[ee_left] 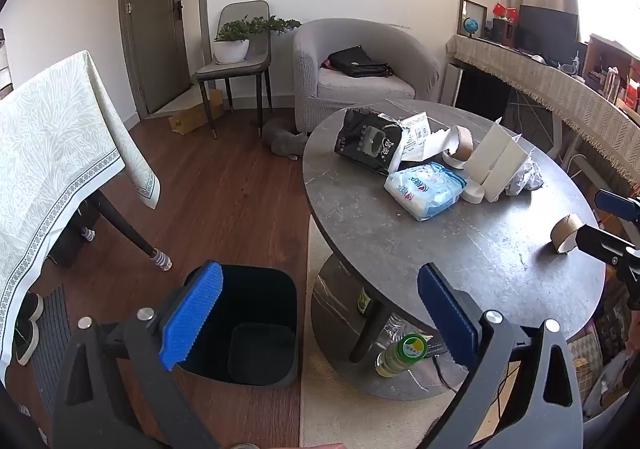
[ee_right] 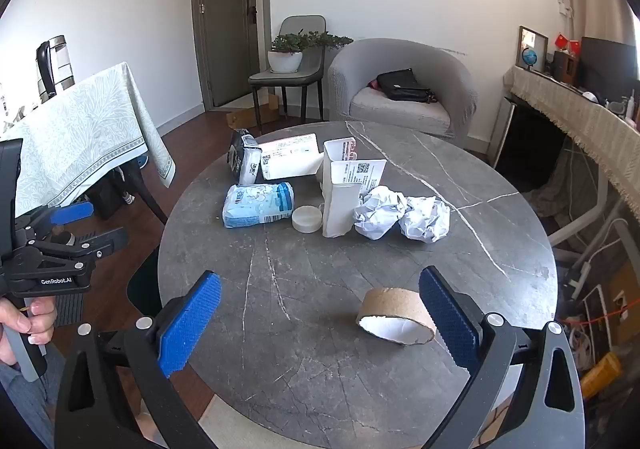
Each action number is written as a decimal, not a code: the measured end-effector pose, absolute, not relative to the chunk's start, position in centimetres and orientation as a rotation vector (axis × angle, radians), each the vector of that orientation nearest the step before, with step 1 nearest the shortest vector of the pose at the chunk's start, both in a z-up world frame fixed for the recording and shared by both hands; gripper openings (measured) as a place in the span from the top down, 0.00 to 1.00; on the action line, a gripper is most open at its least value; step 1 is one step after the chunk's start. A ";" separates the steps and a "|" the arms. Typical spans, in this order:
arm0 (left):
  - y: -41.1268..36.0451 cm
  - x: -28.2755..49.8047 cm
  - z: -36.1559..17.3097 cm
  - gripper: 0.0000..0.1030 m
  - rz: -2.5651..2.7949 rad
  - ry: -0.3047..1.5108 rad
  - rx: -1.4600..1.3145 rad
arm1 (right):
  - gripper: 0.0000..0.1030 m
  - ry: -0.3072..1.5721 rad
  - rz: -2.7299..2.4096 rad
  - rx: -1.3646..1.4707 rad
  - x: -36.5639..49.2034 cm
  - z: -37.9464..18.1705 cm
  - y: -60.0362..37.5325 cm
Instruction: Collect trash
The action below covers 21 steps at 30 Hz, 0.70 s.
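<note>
Cardboard tape core (ee_right: 396, 315) lies on its side on grey marble table (ee_right: 320, 349), just inside my right gripper (ee_right: 320, 323), near right pad, untouched. Jaws apart, nothing held. My left gripper (ee_left: 320, 323) also spread wide, empty, over black bin (ee_left: 256, 333) on floor beside table. Crumpled paper (ee_right: 402, 215), cartons, tissue pack (ee_right: 258, 205) farther back.

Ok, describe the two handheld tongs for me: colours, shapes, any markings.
Both match. The left tongs and right tongs each have two black angular arms with triangular cut-outs and silver round pivot bolts, tipped with blue ribbed rubber pads. Seen from the right wrist view, the left unit's black body carries white "GenRobot.AI" lettering and a grey handle. No cables show on either.
</note>
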<state>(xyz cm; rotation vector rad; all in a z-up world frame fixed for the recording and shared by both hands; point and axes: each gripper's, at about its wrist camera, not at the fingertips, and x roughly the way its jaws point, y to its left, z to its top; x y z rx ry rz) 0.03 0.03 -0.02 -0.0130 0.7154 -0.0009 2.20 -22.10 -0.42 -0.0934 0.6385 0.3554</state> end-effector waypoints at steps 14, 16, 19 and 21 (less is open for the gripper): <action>0.0 0.1 0.0 0.03 0.001 0.712 -0.011 | 0.03 0.642 0.352 -0.101 2.3 -0.4 -22.1; 0.0 0.0 0.0 0.03 -0.002 0.711 -0.013 | 0.03 0.642 0.354 -0.100 2.3 -0.5 -22.1; -0.1 0.1 0.1 0.03 -0.002 0.711 -0.015 | 0.03 0.643 0.353 -0.100 2.3 -0.5 -22.2; 0.0 0.1 0.1 0.03 -0.004 0.711 -0.016 | 0.03 0.642 0.354 -0.100 2.3 -0.6 -22.2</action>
